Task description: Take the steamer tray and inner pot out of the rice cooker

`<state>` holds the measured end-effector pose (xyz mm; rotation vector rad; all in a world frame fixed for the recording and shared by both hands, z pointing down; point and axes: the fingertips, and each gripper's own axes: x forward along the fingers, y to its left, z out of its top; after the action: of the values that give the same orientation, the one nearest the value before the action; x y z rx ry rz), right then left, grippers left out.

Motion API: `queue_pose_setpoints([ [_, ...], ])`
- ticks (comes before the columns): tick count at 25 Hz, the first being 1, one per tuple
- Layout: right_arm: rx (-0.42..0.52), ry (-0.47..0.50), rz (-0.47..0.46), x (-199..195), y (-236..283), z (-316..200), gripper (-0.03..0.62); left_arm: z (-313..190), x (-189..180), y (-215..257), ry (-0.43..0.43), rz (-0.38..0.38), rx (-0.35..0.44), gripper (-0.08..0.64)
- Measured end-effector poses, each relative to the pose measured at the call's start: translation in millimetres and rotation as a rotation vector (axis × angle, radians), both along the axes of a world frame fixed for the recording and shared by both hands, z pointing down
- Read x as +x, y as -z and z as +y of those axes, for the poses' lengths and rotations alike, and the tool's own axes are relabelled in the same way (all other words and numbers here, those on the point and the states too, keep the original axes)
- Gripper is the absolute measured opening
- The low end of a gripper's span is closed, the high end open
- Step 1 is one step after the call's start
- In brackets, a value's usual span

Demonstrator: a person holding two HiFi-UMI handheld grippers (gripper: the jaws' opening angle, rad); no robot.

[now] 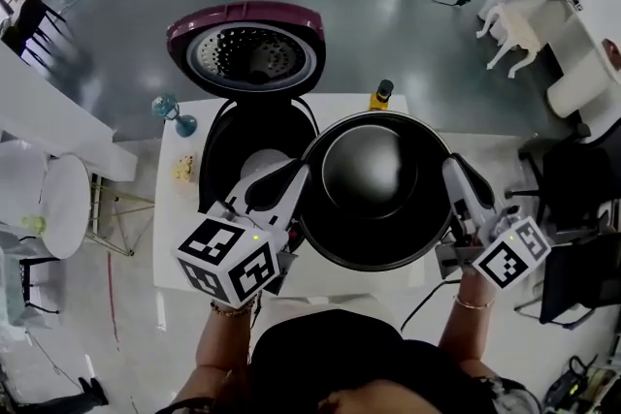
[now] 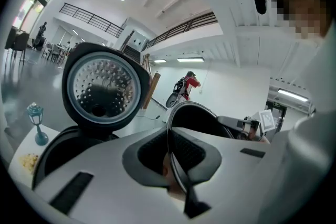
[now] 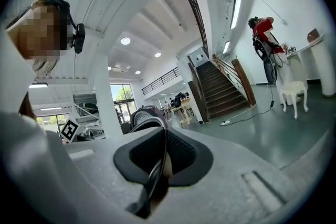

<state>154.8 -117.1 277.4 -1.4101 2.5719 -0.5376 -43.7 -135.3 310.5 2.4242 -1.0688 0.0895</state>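
**Inner pot held beside the cooker**

My left gripper (image 1: 299,179) and my right gripper (image 1: 454,172) are each clamped on the thin rim of the dark, round metal inner pot (image 1: 374,175), on opposite sides. In the head view the pot hangs just right of the black rice cooker (image 1: 233,150), overlapping its edge. The cooker's maroon lid (image 1: 247,24) stands open behind it, over the white table (image 1: 175,208).

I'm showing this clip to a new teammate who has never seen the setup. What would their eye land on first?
The big dark inner pot fills the middle of the head view, held above the white table by its rim, with the left gripper clamped on one side and the right gripper on the other. Just left of it stands the open rice cooker, its maroon lid raised at the back.
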Motion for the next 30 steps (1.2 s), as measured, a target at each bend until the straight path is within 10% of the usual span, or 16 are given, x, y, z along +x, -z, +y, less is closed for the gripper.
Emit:
queue_pose_setpoints([
  [11,-0.1,0.014,-0.054,76,-44,31,0.025,39,74,-36,0.015,0.011,-0.112,0.021],
  [30,-0.379,0.079,-0.158,92,-158,79,0.025,104,89,-133,0.123,-0.003,-0.342,0.021],
])
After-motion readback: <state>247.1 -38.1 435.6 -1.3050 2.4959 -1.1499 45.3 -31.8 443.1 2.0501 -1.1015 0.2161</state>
